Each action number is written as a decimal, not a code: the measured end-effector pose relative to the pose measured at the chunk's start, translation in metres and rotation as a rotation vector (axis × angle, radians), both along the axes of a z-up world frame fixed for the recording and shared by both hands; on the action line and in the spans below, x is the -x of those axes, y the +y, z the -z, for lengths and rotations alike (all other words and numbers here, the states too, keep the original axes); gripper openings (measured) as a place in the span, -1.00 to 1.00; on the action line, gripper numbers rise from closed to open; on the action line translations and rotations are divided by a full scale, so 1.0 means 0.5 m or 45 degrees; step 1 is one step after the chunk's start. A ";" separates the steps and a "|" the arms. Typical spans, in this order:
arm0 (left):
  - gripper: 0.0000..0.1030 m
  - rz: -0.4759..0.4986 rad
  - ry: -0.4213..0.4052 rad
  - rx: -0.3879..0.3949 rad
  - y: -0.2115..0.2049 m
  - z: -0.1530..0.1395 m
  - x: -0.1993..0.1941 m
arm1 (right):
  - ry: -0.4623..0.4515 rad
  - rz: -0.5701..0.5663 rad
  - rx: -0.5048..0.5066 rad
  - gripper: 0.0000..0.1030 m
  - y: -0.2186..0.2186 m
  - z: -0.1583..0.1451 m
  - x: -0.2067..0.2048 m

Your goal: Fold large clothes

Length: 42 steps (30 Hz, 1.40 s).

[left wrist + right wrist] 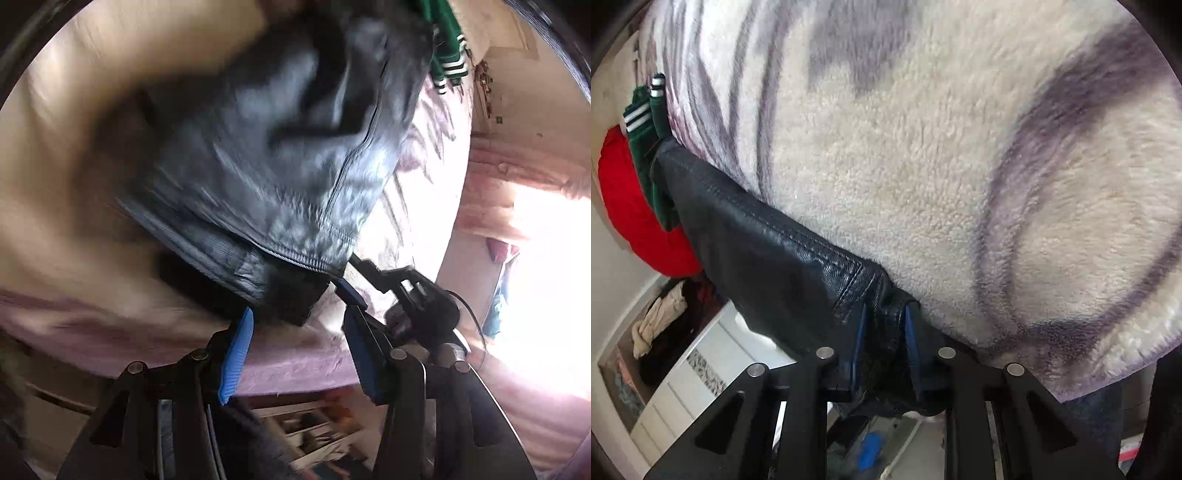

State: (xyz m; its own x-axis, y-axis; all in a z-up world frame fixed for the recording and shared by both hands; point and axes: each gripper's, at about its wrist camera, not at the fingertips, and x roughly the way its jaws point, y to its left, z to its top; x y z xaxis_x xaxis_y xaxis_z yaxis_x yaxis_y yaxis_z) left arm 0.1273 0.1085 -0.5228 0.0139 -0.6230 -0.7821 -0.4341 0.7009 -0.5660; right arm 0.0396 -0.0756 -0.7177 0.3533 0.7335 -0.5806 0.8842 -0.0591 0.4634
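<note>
Right wrist view first: the right gripper (884, 332) has its blue pads clamped on a bunched edge of the black leather jacket (757, 243), low in the middle of the frame. The jacket runs from there as a long stitched band up to the upper left, grainy and glossy, with a double seam along its edge. Behind it, filling most of the picture, is a fluffy cream blanket (923, 166) with grey-purple stripes and loops. Only this view catches the red cloth (631, 206) bulging at the left edge, with a green garment with white stripes (642, 122) just above it, touching the jacket's far end.

Over to the left wrist view, and it is blurred. Here the jacket (266, 166) hangs broad across the centre of the frame, its ribbed hem sagging down to the left gripper (295, 317). The ribbed blue pads stand apart, with a dark corner of the jacket dipping between them; whether they press on it, I cannot tell. This view alone shows the right gripper (347, 284) from outside, at centre right, biting the hem's corner. A smooth beige sheet (74, 147) lies at left, and the green garment (443, 55) peeks in at the top.
</note>
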 end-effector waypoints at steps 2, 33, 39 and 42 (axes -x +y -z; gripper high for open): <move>-0.34 -0.052 -0.004 0.008 -0.025 0.052 -0.002 | 0.023 0.032 -0.072 -0.53 -0.026 0.026 0.008; 0.39 0.048 -0.238 0.003 0.126 -0.152 -0.217 | -0.401 -0.621 0.455 0.67 -0.067 -0.165 -0.348; 0.39 0.116 -0.454 0.002 0.097 -0.092 -0.532 | -0.653 -0.656 0.590 0.67 -0.082 -0.185 -0.622; 0.39 0.204 -0.441 0.015 0.065 -0.013 -0.661 | -0.753 -0.719 0.619 0.67 -0.068 -0.164 -0.741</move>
State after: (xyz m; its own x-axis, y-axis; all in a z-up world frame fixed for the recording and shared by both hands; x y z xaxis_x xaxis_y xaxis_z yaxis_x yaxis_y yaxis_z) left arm 0.4577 0.1411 -0.5161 0.1780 -0.6477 -0.7408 -0.1009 0.7368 -0.6685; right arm 0.4102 -0.1094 -0.6358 0.3550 0.6109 -0.7077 0.3372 0.6224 0.7064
